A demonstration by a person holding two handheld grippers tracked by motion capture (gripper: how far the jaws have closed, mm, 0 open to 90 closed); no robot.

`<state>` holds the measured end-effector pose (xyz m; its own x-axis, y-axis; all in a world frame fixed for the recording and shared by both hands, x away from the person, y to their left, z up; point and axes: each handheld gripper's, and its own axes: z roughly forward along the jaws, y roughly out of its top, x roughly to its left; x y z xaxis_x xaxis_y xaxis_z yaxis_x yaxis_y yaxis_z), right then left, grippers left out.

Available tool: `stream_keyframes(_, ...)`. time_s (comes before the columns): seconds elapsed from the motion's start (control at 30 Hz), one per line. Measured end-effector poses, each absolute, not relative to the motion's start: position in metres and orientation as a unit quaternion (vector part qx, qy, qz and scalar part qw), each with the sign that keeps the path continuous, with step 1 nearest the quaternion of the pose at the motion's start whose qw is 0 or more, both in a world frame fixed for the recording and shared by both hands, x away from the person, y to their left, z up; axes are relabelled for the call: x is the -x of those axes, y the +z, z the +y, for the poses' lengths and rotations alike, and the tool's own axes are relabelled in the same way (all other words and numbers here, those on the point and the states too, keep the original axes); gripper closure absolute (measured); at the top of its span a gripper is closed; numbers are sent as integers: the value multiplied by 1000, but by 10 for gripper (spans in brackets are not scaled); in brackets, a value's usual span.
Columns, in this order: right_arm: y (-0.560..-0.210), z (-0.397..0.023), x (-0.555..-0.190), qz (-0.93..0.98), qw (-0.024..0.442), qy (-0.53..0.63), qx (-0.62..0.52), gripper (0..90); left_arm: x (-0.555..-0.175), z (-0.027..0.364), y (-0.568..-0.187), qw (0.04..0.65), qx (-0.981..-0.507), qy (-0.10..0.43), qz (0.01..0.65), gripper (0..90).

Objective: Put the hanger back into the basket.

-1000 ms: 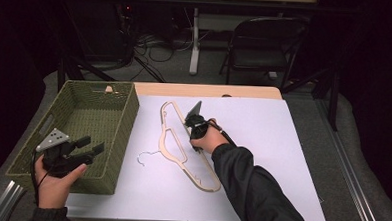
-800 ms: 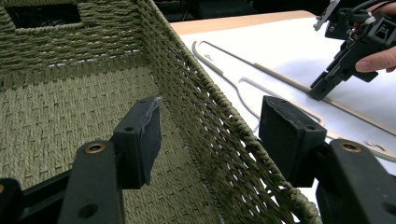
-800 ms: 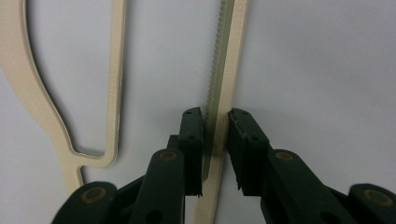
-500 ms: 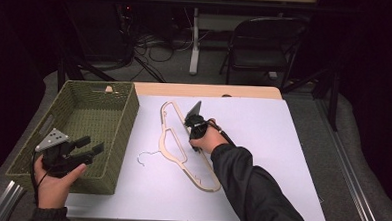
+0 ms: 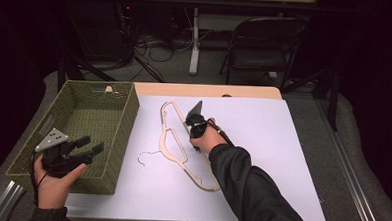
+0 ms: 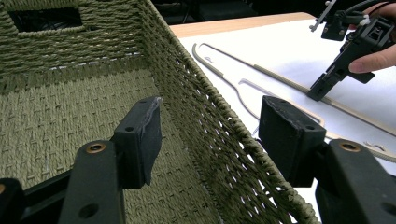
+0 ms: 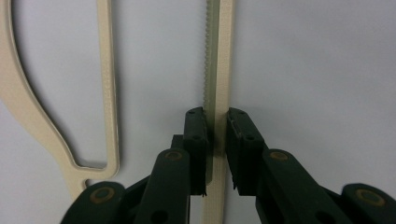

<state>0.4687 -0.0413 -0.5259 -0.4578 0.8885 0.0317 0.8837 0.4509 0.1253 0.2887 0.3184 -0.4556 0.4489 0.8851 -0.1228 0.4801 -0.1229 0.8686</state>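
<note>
A beige hanger [image 5: 174,157] with a metal hook [image 5: 144,156] lies flat on the white table [image 5: 282,144]. My right gripper [image 5: 187,126] points down at its straight toothed bar [image 7: 217,70]. Its jaws have just been closing, and the right gripper [image 7: 215,123] now stands shut on that bar. From the left gripper view, the right gripper [image 6: 318,91] touches the hanger [image 6: 280,79] at its tips. My left gripper [image 5: 93,144] hovers open over the near right wall of the green woven basket [image 5: 128,117]. That wall [image 6: 219,116] runs between the jaws of the left gripper [image 6: 210,135] without touching them.
The basket stands at the table's left edge with nothing visible inside. A folding chair [image 5: 267,43] and floor cables [image 5: 152,43] lie beyond the table. An aluminium rail [image 5: 5,202] runs along the near left corner.
</note>
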Motion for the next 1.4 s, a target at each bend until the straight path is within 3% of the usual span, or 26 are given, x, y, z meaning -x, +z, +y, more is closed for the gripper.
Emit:
stream_keyframes(0.93,-519,-62,-471,830,-19,108,-547,798,-286,307,-451,466,-723,219,461,392)
stream_keyframes(1.4,-496,-86,-456,817,-37,183,-546,798,-286,248,-456,471,-766,177,400,392)
